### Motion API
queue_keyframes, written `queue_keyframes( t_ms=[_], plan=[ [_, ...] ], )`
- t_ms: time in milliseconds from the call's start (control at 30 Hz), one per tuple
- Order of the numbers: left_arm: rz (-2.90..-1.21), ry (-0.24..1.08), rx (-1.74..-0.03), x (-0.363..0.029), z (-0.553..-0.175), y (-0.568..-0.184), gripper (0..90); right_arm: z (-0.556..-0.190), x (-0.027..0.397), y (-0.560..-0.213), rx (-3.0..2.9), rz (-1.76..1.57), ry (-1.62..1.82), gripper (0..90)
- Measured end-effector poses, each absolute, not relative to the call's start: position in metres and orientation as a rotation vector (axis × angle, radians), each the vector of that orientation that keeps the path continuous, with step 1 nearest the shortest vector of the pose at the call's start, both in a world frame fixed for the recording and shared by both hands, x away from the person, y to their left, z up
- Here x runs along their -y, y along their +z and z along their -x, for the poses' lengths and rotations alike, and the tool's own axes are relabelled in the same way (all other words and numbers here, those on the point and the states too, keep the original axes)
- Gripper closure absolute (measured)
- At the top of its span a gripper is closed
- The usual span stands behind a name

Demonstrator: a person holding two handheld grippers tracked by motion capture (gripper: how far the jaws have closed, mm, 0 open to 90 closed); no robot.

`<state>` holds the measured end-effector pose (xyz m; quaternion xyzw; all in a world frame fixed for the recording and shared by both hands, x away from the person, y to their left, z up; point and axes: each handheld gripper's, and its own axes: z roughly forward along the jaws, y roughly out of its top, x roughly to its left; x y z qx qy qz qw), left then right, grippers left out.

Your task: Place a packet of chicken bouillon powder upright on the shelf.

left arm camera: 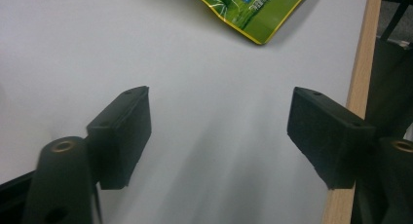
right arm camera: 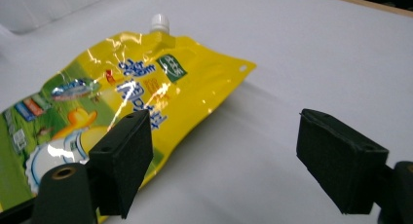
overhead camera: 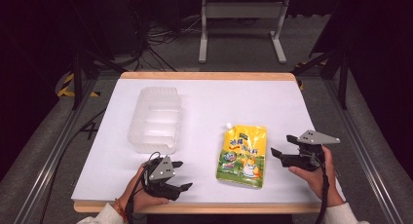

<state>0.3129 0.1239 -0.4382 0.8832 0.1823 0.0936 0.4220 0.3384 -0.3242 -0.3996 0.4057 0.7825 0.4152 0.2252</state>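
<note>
In the high view, a yellow and green pouch (overhead camera: 242, 155) with a white spout lay flat on the white table (overhead camera: 214, 102), its spout pointing away from the person. The right gripper (overhead camera: 281, 147) was just beside the pouch's right edge, jaws spread and holding nothing. The left gripper (overhead camera: 181, 175) sat near the front edge of the table, also spread and empty, well apart from the pouch. A clear plastic tub (overhead camera: 155, 119) stood to the left of the pouch, beyond the left gripper.

In the left gripper view, both black jaws stood wide over bare table, and only a green corner of the pouch (left arm camera: 253, 9) reached in at the top. That gripper looked idle for now.

In the right gripper view, the pouch (right arm camera: 122, 92) lay just past the jaws, with one jaw in front of its edge and the other over bare table. The step in hand appeared to be picking up the pouch. To do it well, the right gripper probably needed to slide further across so both jaws straddled the flat side seam, then close firmly there, since the glossy film looked slippery and the filled middle would likely bulge away.
</note>
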Motion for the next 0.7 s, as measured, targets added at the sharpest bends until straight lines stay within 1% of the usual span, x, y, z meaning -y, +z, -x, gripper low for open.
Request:
queue_keyframes(
  t_ms=[133, 267, 367, 467, 700],
  plan=[
    [-2.223, 0.204, -0.463, -0.121, -0.316, -0.441, 20.1, -0.333, 0.336, -0.404, -2.165, -1.141, 1.143, 21.5],
    [-2.229, 0.194, -0.455, -0.12, -0.315, -0.442, 18.4, -0.329, 0.339, -0.406, -2.186, -1.16, 1.162, 21.1],
    [-2.229, 0.186, -0.456, -0.118, -0.315, -0.442, 17.6, -0.328, 0.336, -0.407, -2.21, -1.153, 1.157, 20.2],
    [-2.208, 0.151, -0.46, -0.114, -0.318, -0.441, 16.7, -0.33, 0.331, -0.411, -2.244, -1.175, 1.2, 19.4],
    [-2.178, 0.08, -0.484, -0.092, -0.336, -0.441, 15.9, -0.342, 0.316, -0.422, -2.364, -1.219, 1.285, 17.3]
  ],
)
